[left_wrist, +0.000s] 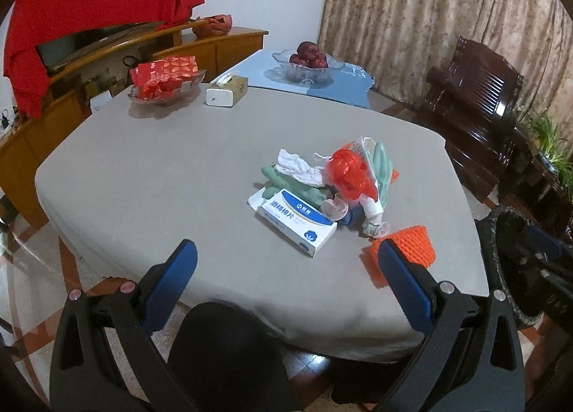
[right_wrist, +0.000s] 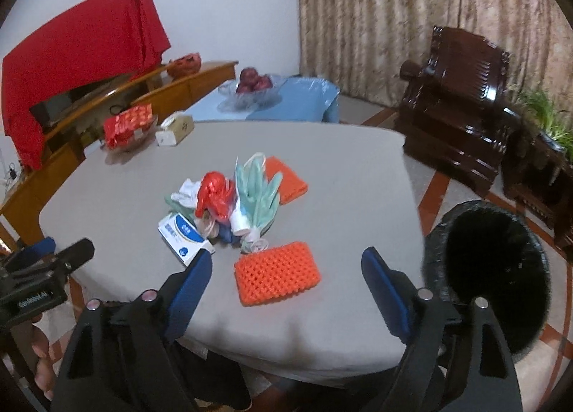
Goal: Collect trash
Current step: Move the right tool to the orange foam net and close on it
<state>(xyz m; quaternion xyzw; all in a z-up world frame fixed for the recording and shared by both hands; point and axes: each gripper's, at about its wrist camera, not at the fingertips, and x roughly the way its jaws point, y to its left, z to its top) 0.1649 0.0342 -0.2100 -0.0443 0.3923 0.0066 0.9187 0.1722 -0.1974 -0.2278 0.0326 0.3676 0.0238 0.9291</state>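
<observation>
Tabletop (right_wrist: 322, 168): grey cloth cover, rounded corners; near edge curving just beyond both sets of fingers; broad bare cloth left of the trash pile, less on the right.
Right edge: drops to tiled floor; black-lined bin (right_wrist: 490, 268) standing just beside it, mouth open, well below tabletop level.
Far edge: glass dish of red packets (left_wrist: 164, 81) and tissue box (left_wrist: 227, 91) near the far left corner; blue-covered table with glass fruit bowl (left_wrist: 308, 61) behind.
Beyond right side: dark wooden armchair (right_wrist: 462, 107), curtain behind it, potted green plant at far right.
Trash pile (left_wrist: 322, 190): near the tabletop's middle, towards the right — white-and-blue carton with printed lettering (left_wrist: 297, 220), pale green gloves (right_wrist: 258, 193), crumpled white paper, crinkled red plastic bag (right_wrist: 215, 193), clear cup-like bits, small dark blue item partly hidden.
Orange foam net, near (right_wrist: 277, 272): flat, open lattice, lying apart from the pile on its near side, between the right fingers in the right wrist view, not touched.
Orange foam net, far (right_wrist: 286, 179): behind the gloves, partly under them.
Left hand-held gripper (left_wrist: 286, 261): blue pads wide apart, nothing between them but bare cloth and the carton's corner beyond — no contact.
Right hand-held gripper (right_wrist: 286, 268): blue pads spread, holding nothing.
</observation>
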